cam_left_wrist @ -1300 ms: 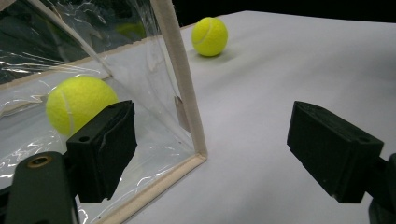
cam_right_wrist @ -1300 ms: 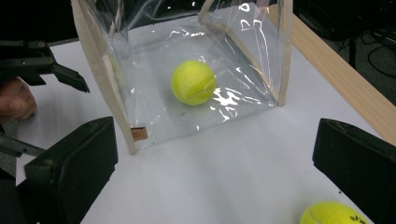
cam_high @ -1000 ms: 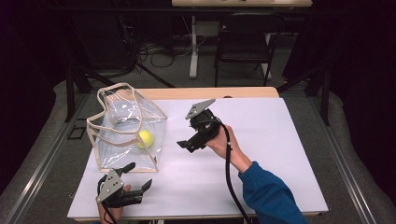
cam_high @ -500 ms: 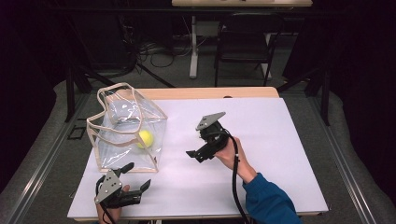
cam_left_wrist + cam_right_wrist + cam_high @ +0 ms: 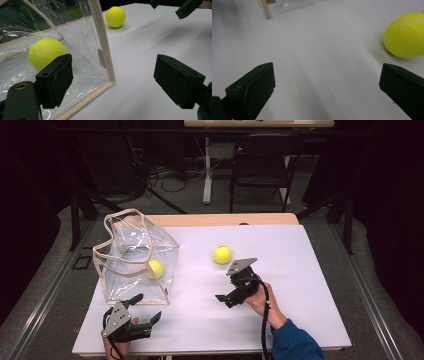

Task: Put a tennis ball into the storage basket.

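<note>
On white mat — tennis ball (image 5: 222,254) loose | right gripper (image 5: 226,298) open, near

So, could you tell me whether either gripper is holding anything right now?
No. The left gripper and right gripper are both open and empty; one ball lies loose on the table.

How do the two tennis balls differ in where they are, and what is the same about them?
The first tennis ball lies inside the clear plastic bag, seen through its wall; the second tennis ball lies in the open on the white table. The first is nearer the left gripper; the second is nearer the right gripper. Neither gripper touches a ball. Both balls are yellow-green and look alike in size.
</note>
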